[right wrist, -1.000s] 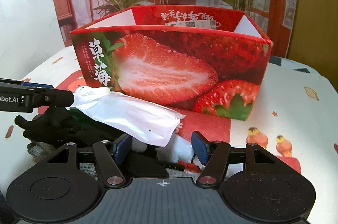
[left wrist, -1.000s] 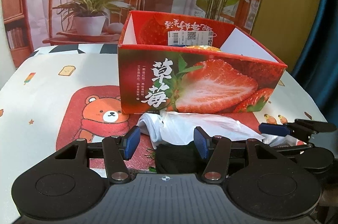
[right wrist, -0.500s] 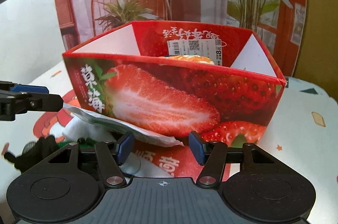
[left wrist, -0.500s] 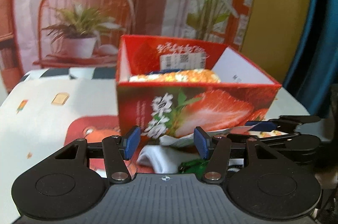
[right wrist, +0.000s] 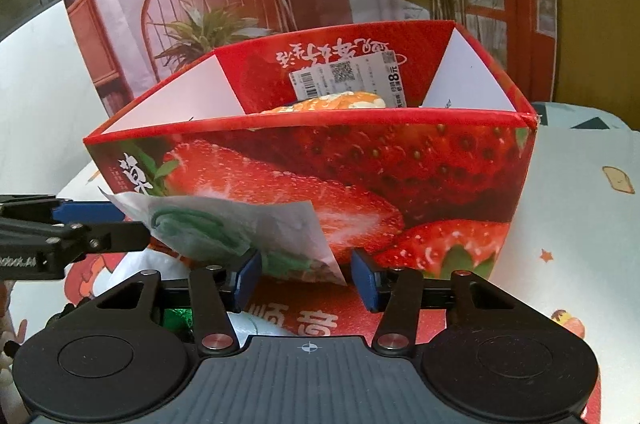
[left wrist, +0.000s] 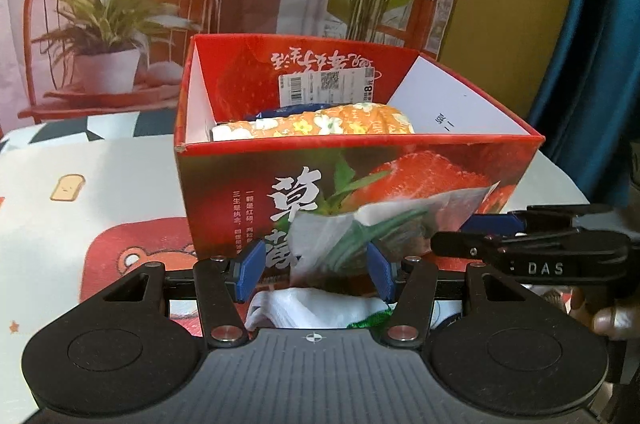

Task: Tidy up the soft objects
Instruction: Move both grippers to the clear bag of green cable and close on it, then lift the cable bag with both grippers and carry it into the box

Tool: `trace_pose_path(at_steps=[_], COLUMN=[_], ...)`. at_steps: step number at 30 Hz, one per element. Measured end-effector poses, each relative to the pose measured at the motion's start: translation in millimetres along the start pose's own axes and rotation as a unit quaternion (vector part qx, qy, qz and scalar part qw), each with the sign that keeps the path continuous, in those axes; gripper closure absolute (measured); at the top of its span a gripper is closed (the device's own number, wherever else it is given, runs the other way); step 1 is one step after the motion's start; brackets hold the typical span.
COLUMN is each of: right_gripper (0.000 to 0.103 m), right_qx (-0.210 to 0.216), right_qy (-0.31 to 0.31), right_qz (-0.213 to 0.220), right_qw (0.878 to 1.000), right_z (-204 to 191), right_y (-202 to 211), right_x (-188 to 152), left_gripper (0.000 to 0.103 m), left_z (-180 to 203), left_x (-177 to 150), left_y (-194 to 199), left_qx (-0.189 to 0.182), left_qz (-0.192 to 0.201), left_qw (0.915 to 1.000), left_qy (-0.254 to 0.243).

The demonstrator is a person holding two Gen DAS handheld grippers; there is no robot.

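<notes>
The bag [left wrist: 360,236] is rising off the pile, now hanging against the box [left wrist: 240,184] front, below the rim. The left gripper [left wrist: 314,268] and right gripper [right wrist: 306,280] are staying wide open. What's carrying it, I can't tell. Boxing is looking next.

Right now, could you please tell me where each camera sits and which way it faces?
Left wrist: on the left gripper, facing the strawberry box; its fingers show, plus the right gripper and a fingertip at right.
Right wrist: on the right gripper, facing the same box from further right; its fingers show, the left gripper at left.
Shared: strawberry box, floral cloth inside, clear bag in front.
</notes>
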State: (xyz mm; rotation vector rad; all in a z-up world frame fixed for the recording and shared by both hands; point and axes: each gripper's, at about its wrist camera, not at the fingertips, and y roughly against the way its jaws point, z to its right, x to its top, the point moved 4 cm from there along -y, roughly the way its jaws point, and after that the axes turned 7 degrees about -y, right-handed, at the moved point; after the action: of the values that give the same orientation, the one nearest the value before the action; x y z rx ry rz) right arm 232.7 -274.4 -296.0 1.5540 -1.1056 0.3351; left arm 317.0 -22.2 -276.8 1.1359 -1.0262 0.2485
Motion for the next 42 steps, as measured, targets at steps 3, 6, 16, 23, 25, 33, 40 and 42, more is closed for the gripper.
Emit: trace_pose_path(at_steps=[3, 6, 16, 23, 25, 33, 40, 42], right_gripper=[0.056, 0.056, 0.058, 0.061, 0.065, 0.073, 0.080, 0.080], right_qx=[0.000, 0.001, 0.006, 0.007, 0.008, 0.002, 0.001, 0.002], right_qy=[0.000, 0.003, 0.013, 0.024, 0.026, 0.041, 0.041, 0.040], right_qz=[0.000, 0.000, -0.003, -0.001, -0.001, 0.001, 0.011, 0.016], right_qw=[1.000, 1.000, 1.000, 1.000, 1.000, 0.999, 0.999, 0.999], right_z=[0, 0, -4, -8, -9, -13, -12, -12], right_y=[-2, -2, -5, -6, -5, -5, 2, 7], right_x=[0, 0, -2, -2, -1, -3, -2, 1], left_gripper=[0.045, 0.045, 0.048, 0.058, 0.060, 0.076, 0.076, 0.076], left_z=[-1, -1, 7, 11, 12, 16, 15, 16], left_x=[1, 0, -2, -1, -1, -3, 1, 3], left_y=[-8, -15, -24, -25, -25, -23, -13, -7], left_qx=[-0.001, -0.005, -0.019, -0.013, -0.010, -0.014, -0.016, -0.017], left_qz=[-0.006, -0.011, -0.017, -0.020, -0.020, -0.023, -0.009, -0.002], left_qw=[1.0000, 0.9999, 0.9996, 0.9995, 0.9995, 0.9991, 0.9994, 0.9995], left_qy=[-0.001, -0.001, -0.013, -0.020, -0.024, -0.034, -0.029, -0.028])
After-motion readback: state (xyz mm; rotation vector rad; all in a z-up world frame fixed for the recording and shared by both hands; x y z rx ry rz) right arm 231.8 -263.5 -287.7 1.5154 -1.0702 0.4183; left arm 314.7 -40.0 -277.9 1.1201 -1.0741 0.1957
